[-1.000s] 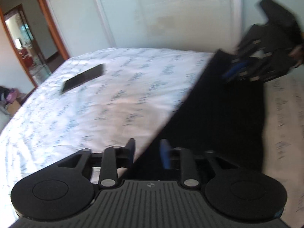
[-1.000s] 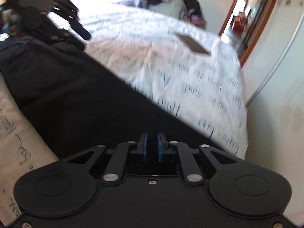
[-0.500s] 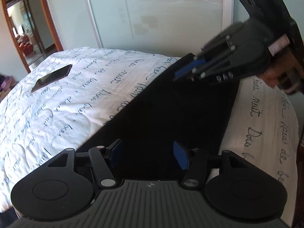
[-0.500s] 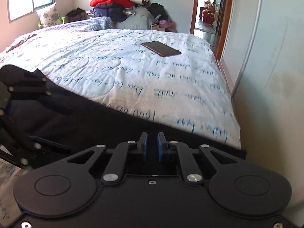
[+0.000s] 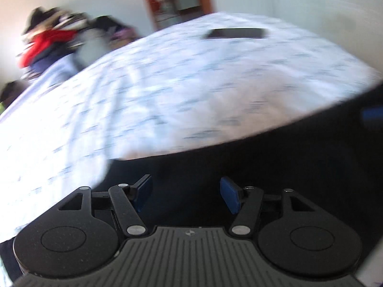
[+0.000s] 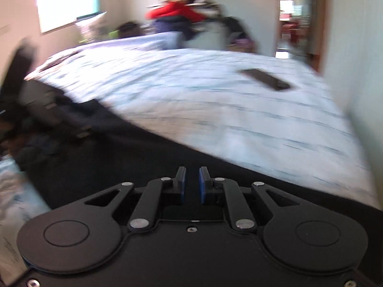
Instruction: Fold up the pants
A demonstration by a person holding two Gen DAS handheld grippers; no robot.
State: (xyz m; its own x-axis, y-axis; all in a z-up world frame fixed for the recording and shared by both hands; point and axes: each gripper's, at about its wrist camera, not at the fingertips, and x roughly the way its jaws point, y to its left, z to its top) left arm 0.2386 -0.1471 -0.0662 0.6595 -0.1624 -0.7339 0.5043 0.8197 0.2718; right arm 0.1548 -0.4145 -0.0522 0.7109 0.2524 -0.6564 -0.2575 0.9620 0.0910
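The black pants (image 5: 263, 157) lie flat along the near edge of the bed and also show in the right wrist view (image 6: 134, 153). My left gripper (image 5: 186, 195) is open and empty just above the pants; it shows blurred at the left of the right wrist view (image 6: 47, 110). My right gripper (image 6: 191, 185) has its pads close together with a narrow gap over the pants' near edge; whether cloth is pinched is hidden. A blue pad of it shows at the right edge of the left wrist view (image 5: 371, 116). Both views are motion-blurred.
The bed has a white quilt with blue script (image 5: 167, 91), (image 6: 215, 100). A dark phone (image 5: 235, 33), (image 6: 265, 79) lies on its far side. A pile of clothes with a red jacket (image 6: 177, 12), (image 5: 47, 45) sits beyond the bed. A doorway (image 6: 296, 21) is at the far right.
My left gripper has opened wider and swung left, now facing across the bed. My right gripper has turned left too, and its pads have parted slightly.
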